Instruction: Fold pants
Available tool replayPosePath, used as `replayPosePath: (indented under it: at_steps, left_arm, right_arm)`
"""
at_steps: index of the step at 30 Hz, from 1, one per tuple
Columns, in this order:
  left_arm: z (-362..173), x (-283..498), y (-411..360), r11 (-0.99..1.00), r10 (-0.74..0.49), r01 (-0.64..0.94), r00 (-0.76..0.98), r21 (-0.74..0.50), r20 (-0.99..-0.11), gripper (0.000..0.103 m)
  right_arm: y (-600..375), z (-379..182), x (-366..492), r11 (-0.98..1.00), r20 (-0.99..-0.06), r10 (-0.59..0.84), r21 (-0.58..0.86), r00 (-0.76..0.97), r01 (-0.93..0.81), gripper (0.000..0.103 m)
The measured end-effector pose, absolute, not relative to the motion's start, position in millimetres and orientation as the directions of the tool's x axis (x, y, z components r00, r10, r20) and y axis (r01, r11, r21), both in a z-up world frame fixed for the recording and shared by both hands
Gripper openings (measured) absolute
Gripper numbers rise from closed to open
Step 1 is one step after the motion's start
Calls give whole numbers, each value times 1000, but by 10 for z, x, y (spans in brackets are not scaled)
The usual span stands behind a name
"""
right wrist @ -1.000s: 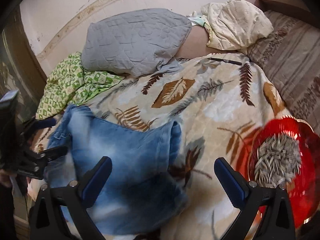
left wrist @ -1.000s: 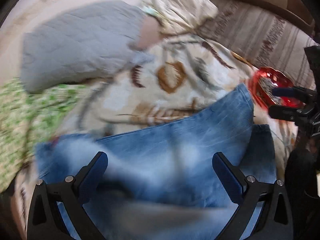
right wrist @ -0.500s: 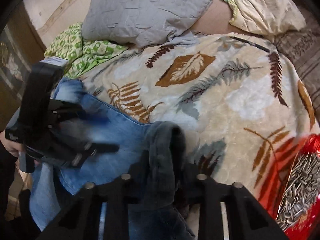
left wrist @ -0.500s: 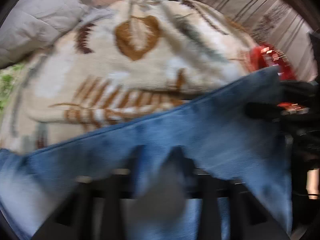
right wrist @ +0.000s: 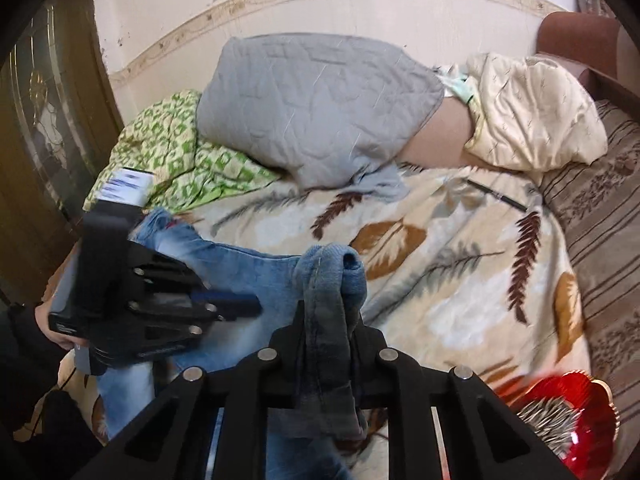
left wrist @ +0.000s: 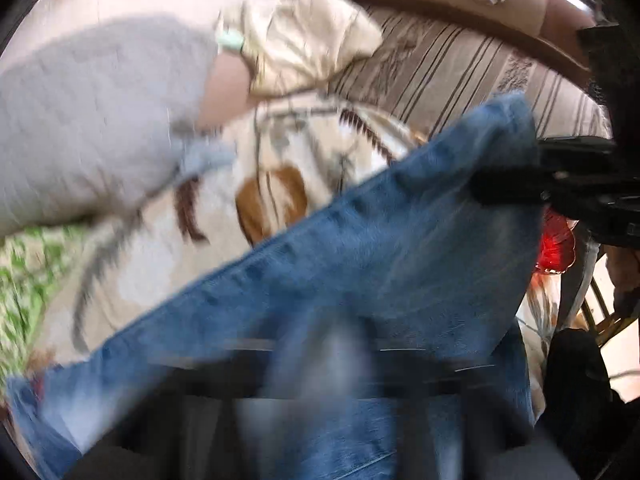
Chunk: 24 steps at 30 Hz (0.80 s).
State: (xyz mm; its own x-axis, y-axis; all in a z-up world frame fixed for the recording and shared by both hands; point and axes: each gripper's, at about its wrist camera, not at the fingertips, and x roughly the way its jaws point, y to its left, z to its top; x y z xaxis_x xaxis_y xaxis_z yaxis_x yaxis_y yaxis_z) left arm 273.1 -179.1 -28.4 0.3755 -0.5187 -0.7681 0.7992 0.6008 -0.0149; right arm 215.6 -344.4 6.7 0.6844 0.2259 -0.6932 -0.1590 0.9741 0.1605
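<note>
The jeans [right wrist: 256, 276] lay stretched over the leaf-print blanket [right wrist: 460, 280], their long axis running from 9 o'clock to the centre of the right wrist view. One bunched edge was pinched in the right gripper [right wrist: 328, 320], whose jaws had just been closing on it, and the left gripper [right wrist: 240, 304], badly blurred in its own view, looked drawn together on denim too. At 5 o'clock a red bowl [right wrist: 580, 452] held seeds [right wrist: 548, 420]; a grey pillow [right wrist: 312, 112] sat at 12, a green cloth [right wrist: 180, 160] at 10 and a pen [right wrist: 496, 196] at 2.
</note>
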Motion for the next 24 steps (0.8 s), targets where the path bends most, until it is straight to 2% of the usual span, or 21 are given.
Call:
replayPosePath:
  at_steps: [2,6,9,10,12,13,14,17,24]
  left_arm:
    - [-254,2766,-1774,589,-524,806,430,52,-735,103]
    - [-332,2905,-1863,521,-516,849,394,86,-761,103]
    - [-486,3109,-1978,430,-528,903,237,-16,-815,103]
    - [-527,3127,-1996,403,-533,914,190,-50,-825,98]
    - [-570,3115,-2005,346,-544,933,112,-101,-831,54]
    - [-598,3120,-2025,333,-531,936,86,-115,-843,1]
    - [-652,3138,-2060,320,-503,939,55,-127,-862,4]
    - [-727,3046,-2090,291,-466,952,51,-99,-883,3]
    - [-336,3197,-2174,396,-502,918,248,34,-828,3]
  right_arm:
    - [-3482,81,2131,973,-690,229,165,687,-160,18]
    - [-3438,21,2054,973,-702,230,148,674,-178,18]
    - [-3413,2,1969,972,-700,232,137,675,-192,18]
    - [-3419,-1,1945,971,-699,235,138,676,-195,18]
    - [-3427,3,1914,970,-699,238,134,675,-203,18]
    - [-3428,-3,1914,970,-702,237,131,671,-206,18]
    - [-3428,-17,1919,971,-708,232,125,667,-206,18]
    - [-3458,-86,1936,973,-722,222,123,655,-195,18]
    - [-3675,-36,2169,988,-706,154,100,691,-119,18]
